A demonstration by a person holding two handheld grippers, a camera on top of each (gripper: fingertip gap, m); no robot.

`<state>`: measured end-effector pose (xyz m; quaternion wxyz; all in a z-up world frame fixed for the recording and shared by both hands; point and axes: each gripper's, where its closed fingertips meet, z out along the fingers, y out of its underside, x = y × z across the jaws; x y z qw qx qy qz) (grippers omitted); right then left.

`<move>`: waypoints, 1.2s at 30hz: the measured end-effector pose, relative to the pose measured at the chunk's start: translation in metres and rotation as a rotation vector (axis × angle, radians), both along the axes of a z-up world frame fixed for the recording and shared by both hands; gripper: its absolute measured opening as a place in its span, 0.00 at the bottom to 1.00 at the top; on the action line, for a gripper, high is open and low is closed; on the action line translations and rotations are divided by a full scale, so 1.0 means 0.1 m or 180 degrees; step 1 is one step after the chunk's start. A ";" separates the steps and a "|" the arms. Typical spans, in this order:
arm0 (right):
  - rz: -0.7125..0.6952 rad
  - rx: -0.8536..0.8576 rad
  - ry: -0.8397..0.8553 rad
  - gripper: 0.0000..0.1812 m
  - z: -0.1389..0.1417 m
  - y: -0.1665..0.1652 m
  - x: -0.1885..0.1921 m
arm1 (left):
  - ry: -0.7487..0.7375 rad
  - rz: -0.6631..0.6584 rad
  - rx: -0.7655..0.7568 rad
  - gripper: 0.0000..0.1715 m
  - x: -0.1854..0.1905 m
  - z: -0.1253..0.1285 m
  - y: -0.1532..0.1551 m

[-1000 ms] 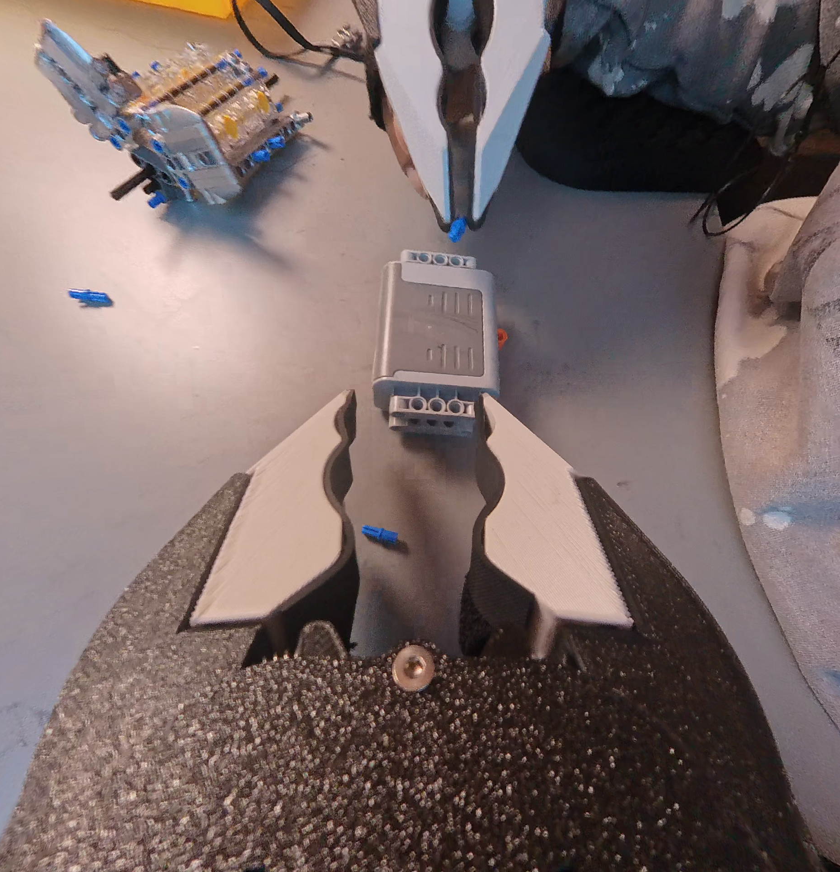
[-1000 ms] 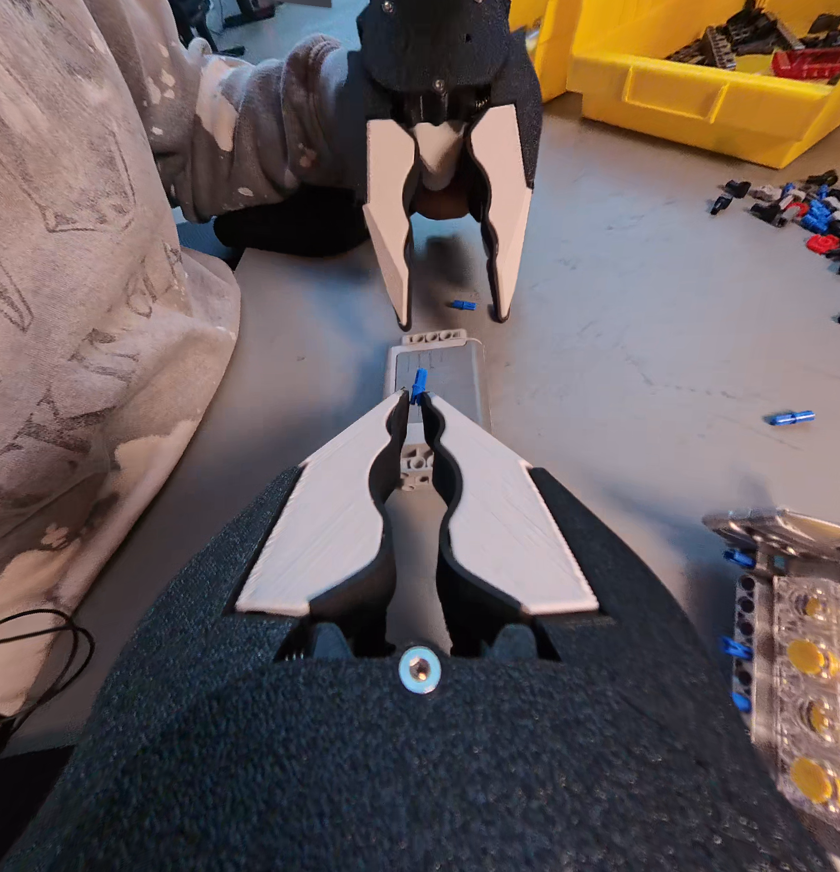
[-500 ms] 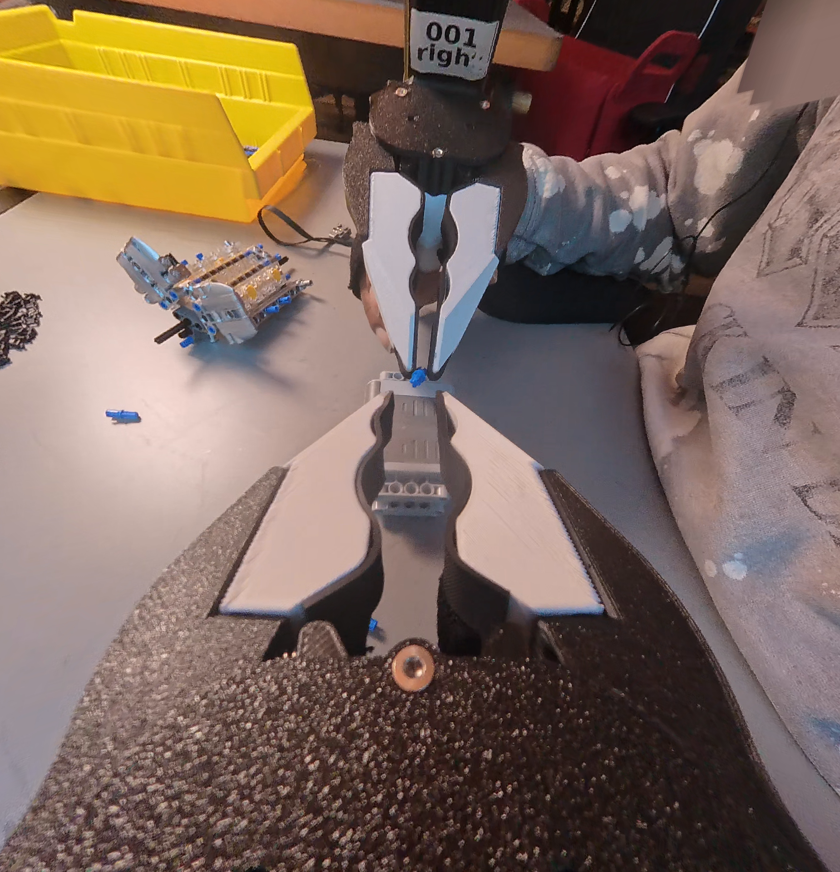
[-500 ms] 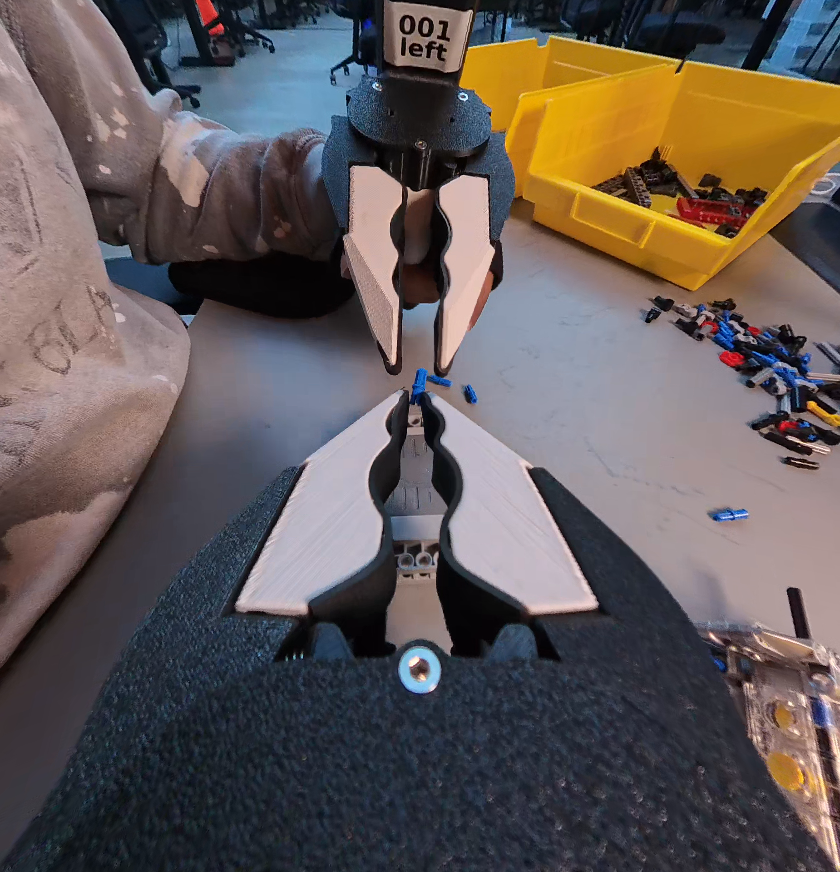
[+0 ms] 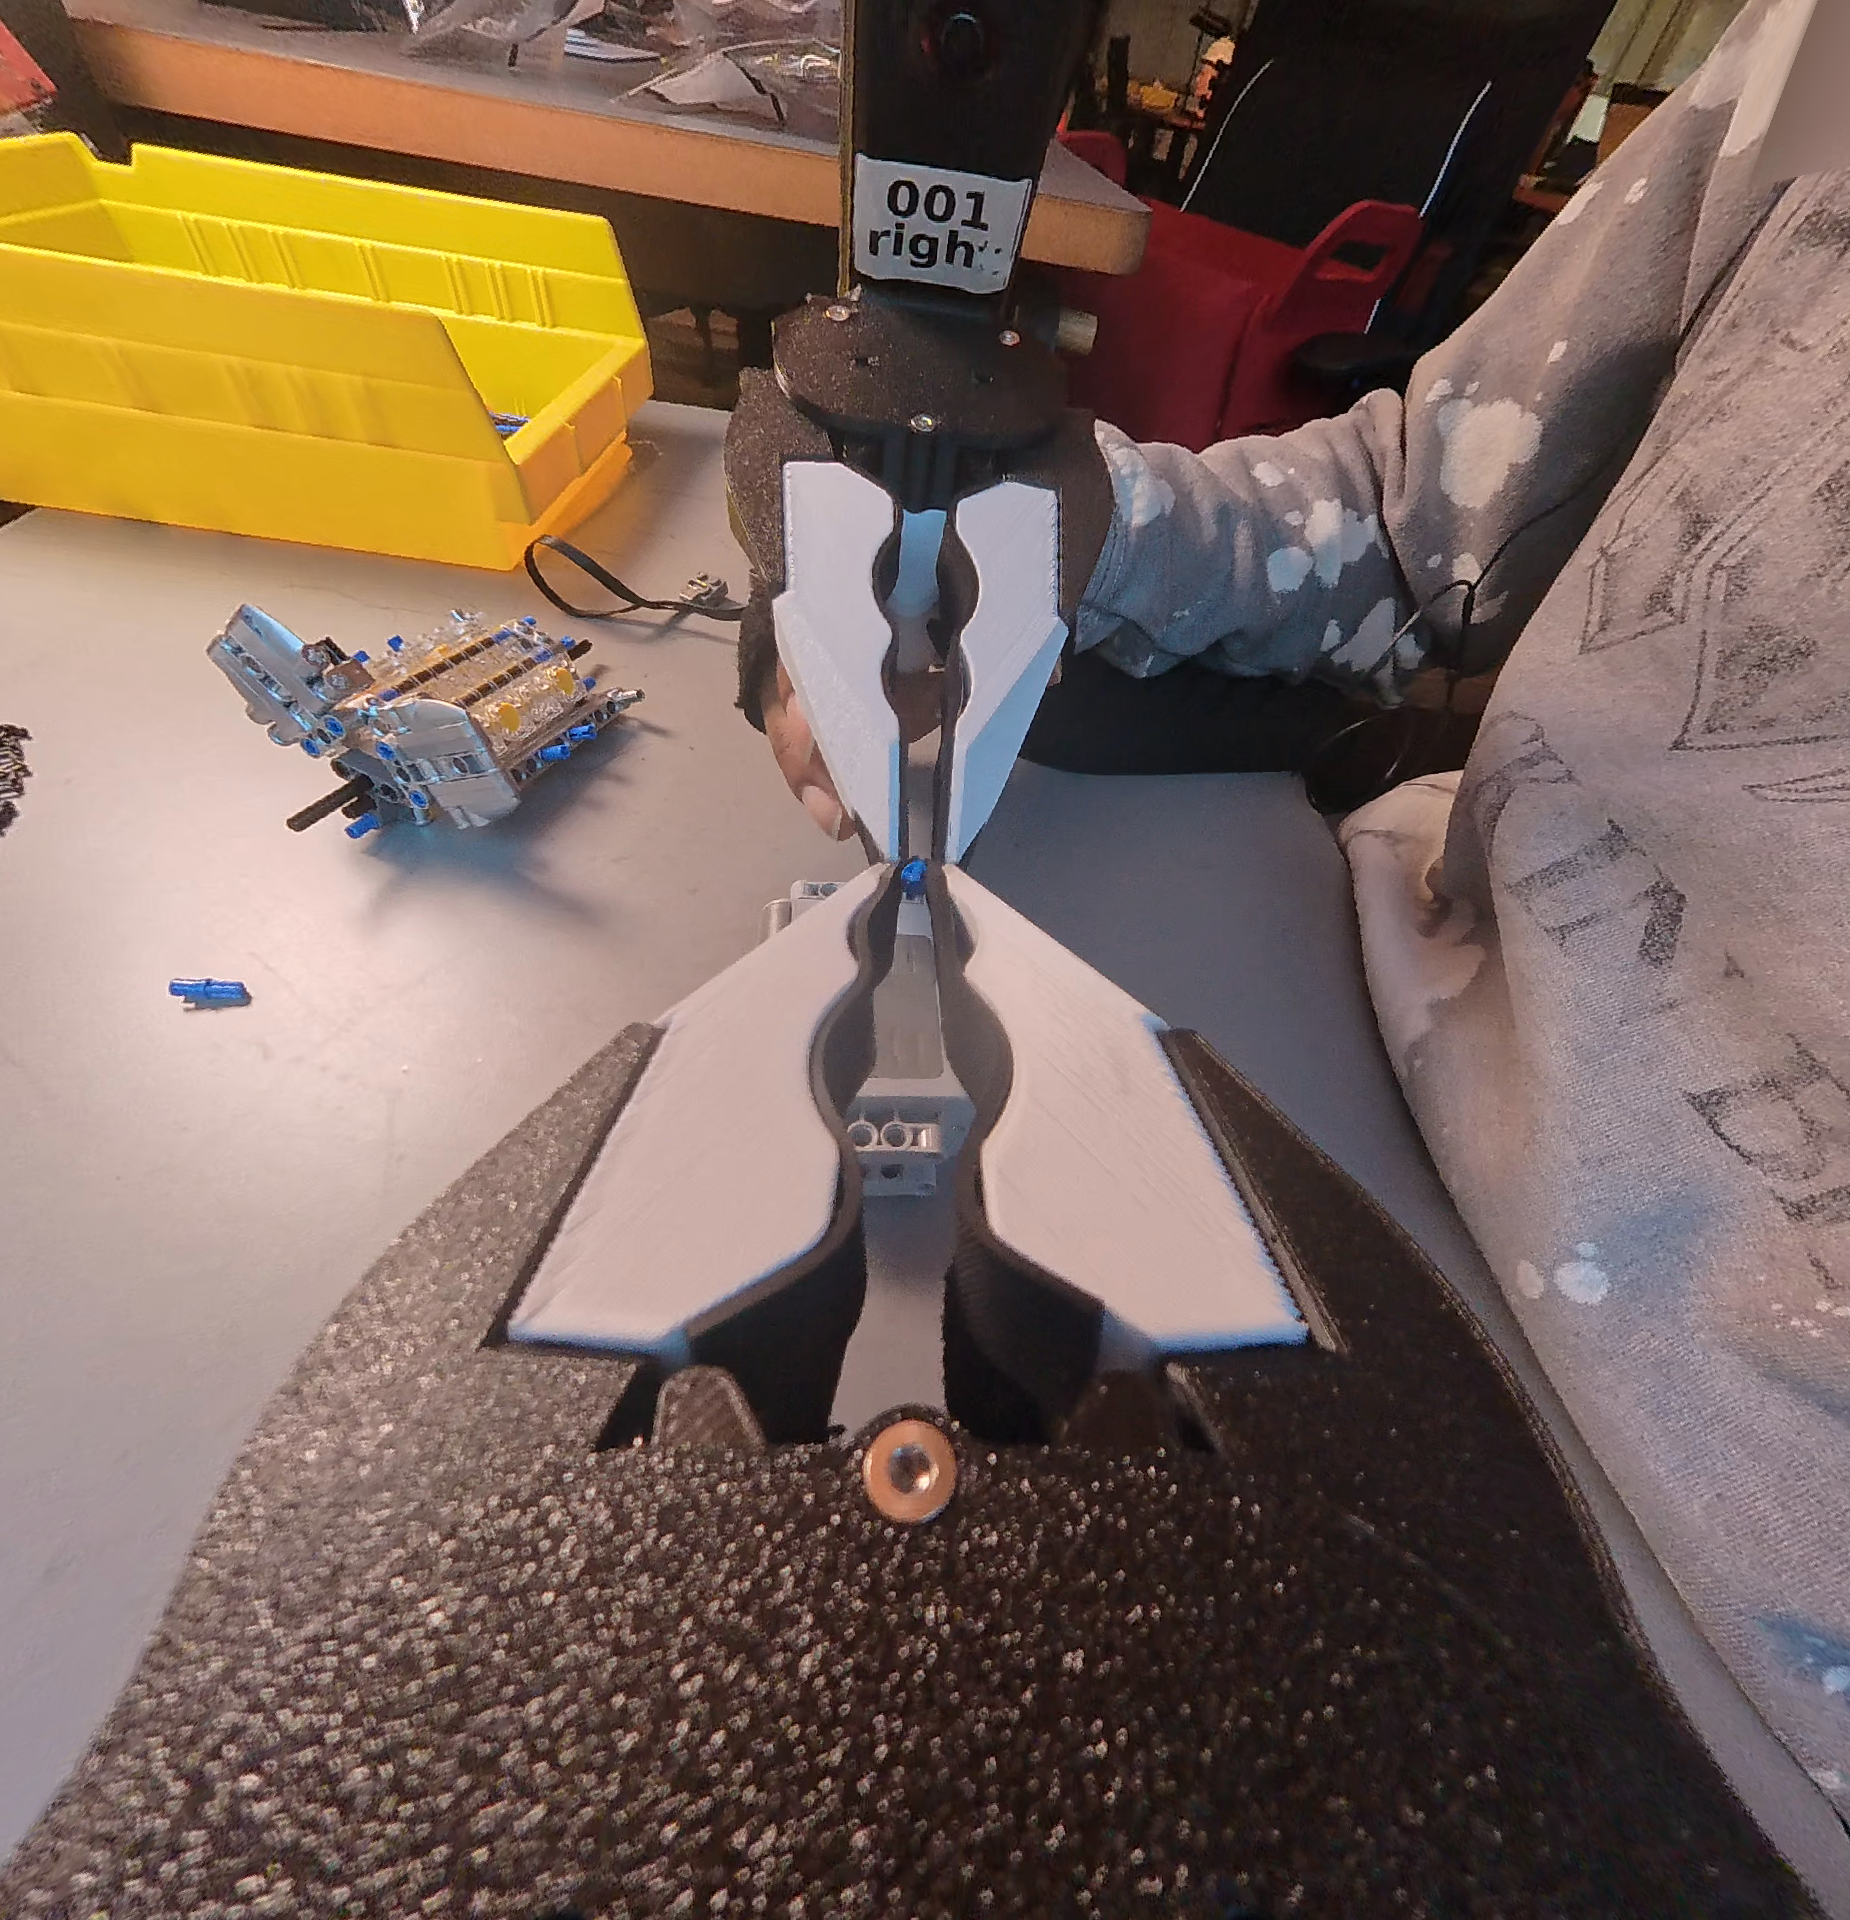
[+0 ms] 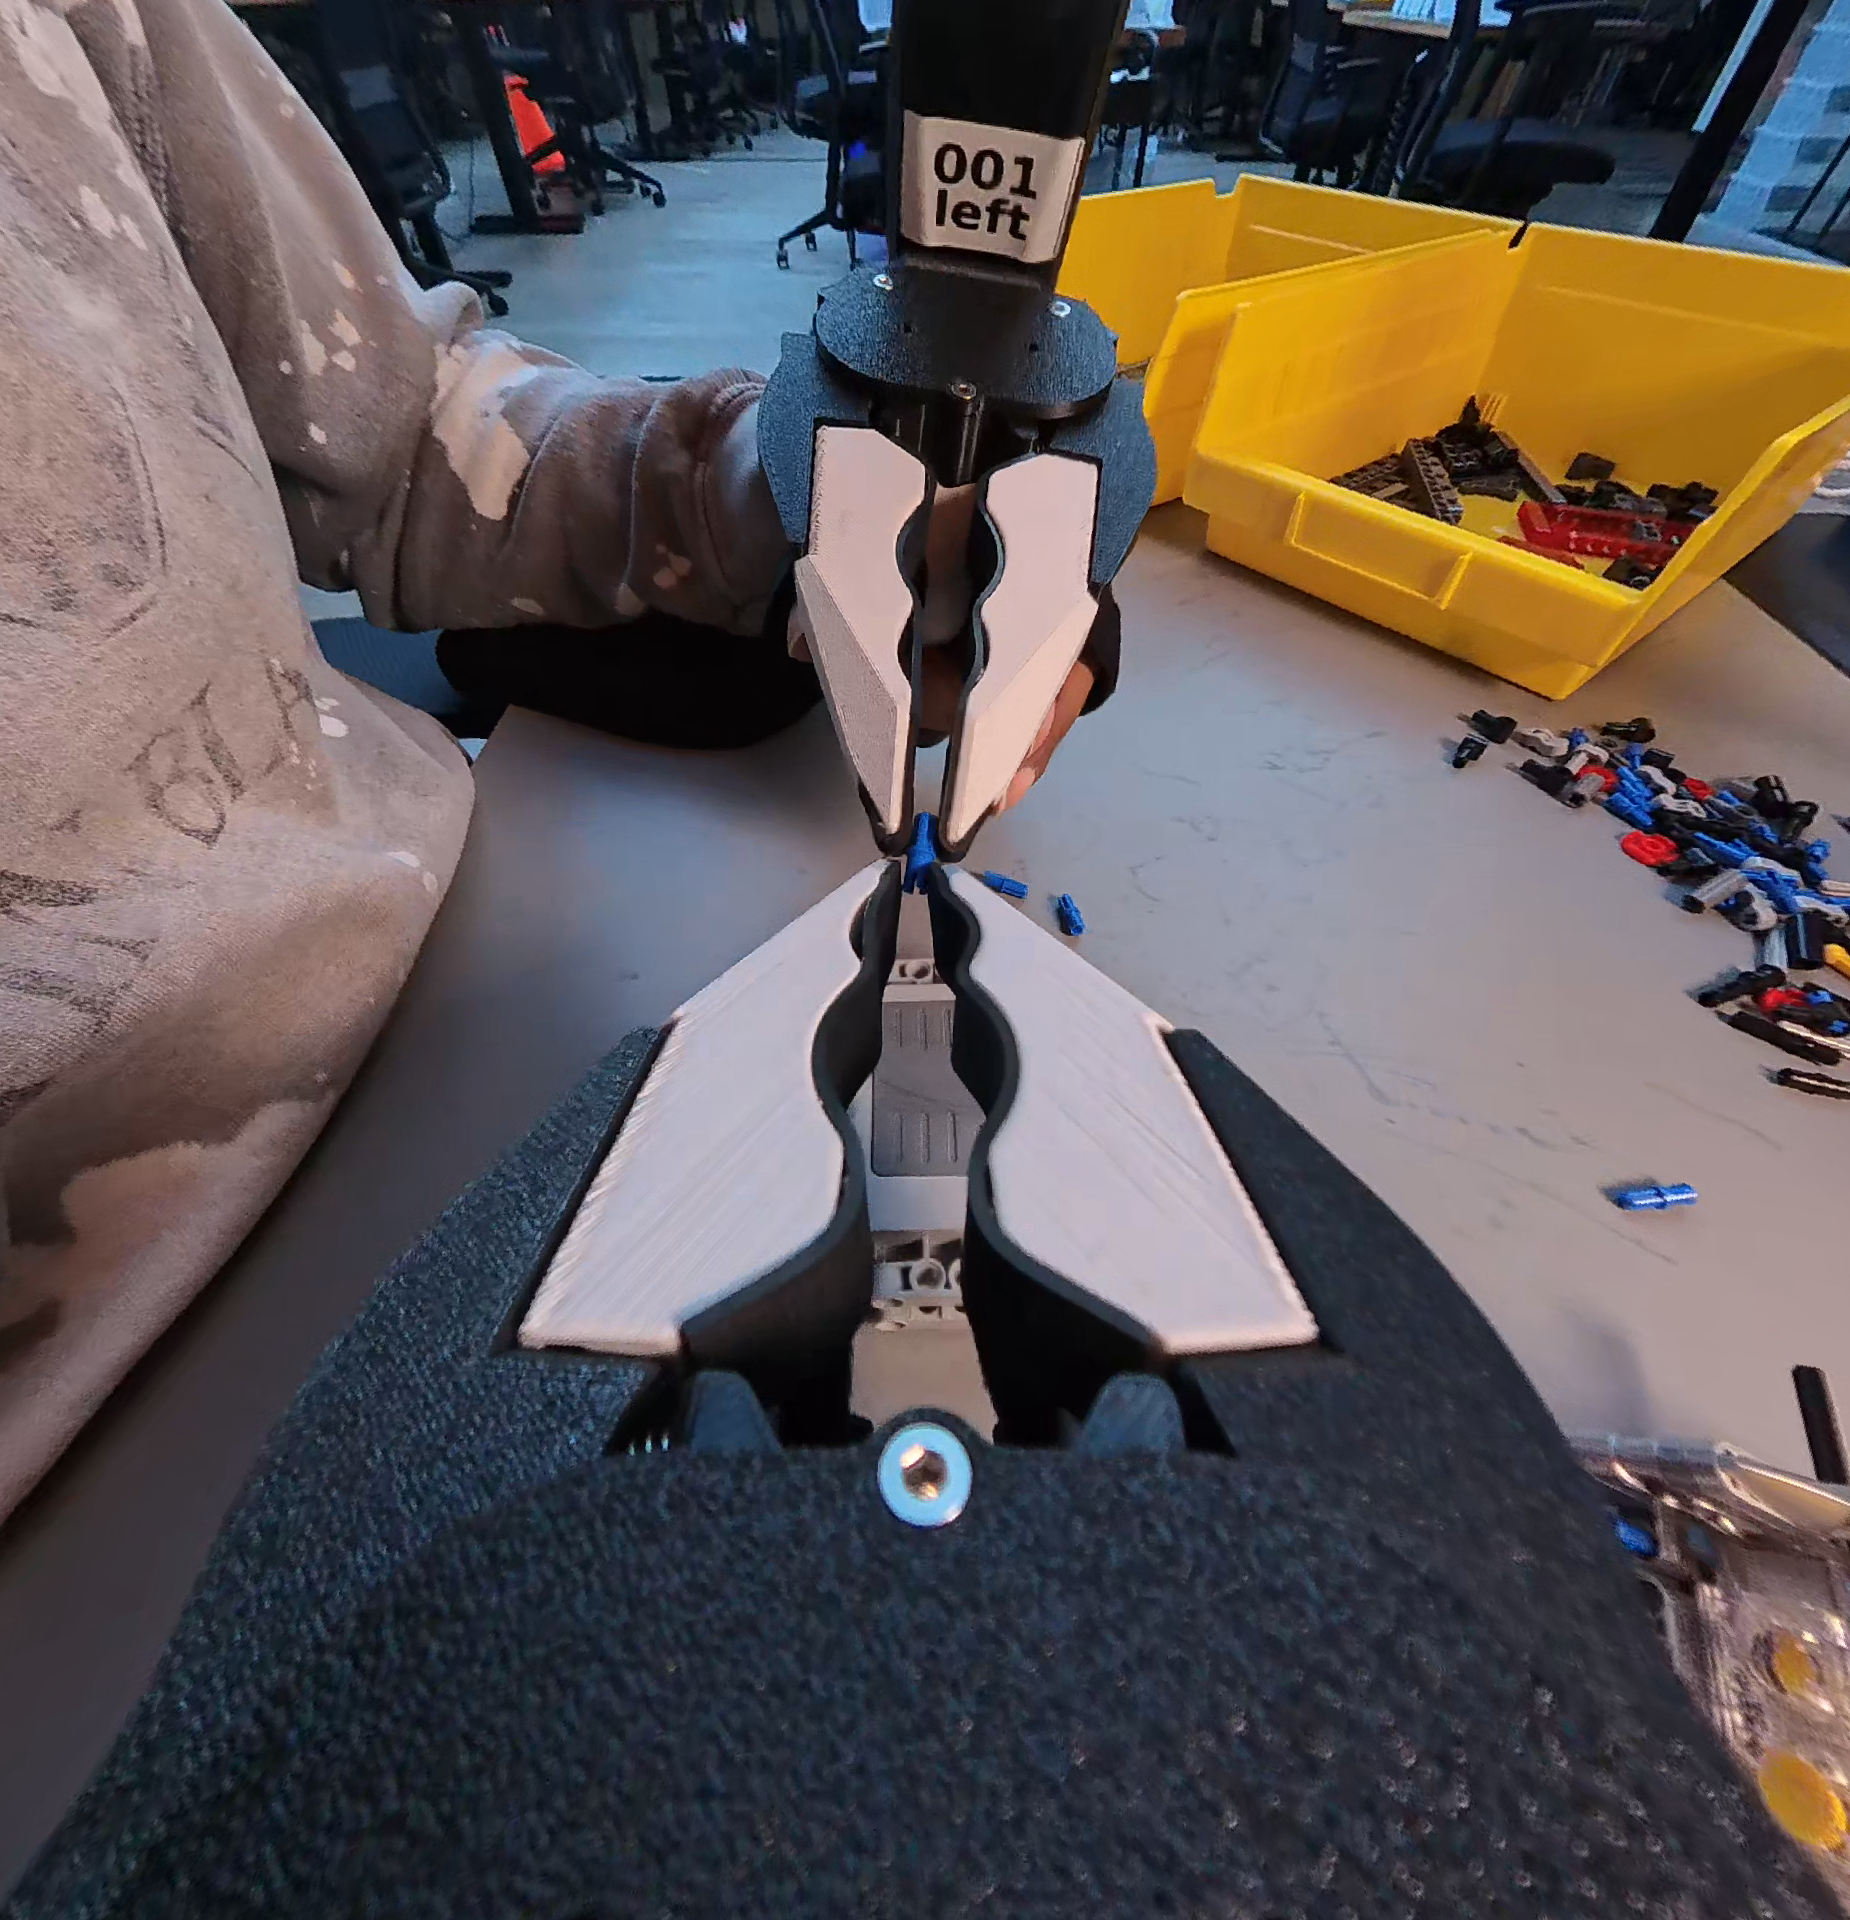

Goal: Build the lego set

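Between the two meeting tips, the right gripper (image 6: 913,883) is closed on a small blue pin (image 6: 917,854), pinched upright. Facing it tip to tip, the left gripper (image 5: 908,883) is narrowed to a slit, its tips on either side of the same pin; whether it grips the pin I cannot tell. Under both lies a grey block (image 6: 923,1132) on the bench (image 5: 277,1143). Farther off sit loose blue pins (image 6: 1068,914), a grey brick assembly (image 5: 422,717) and yellow bins (image 6: 1523,416).
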<state>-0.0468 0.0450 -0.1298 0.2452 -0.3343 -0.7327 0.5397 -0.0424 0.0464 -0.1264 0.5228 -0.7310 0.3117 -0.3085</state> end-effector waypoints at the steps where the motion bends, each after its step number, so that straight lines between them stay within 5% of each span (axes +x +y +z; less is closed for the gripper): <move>1: 0.0018 -0.0014 -0.0004 0.03 0.00 -0.01 0.00 | -0.0013 -0.0024 -0.0004 0.02 0.01 0.00 -0.01; 36: 0.0093 -0.0027 -0.0045 0.03 -0.05 -0.03 0.04 | -0.0108 -0.0103 -0.0061 0.02 0.06 -0.02 -0.03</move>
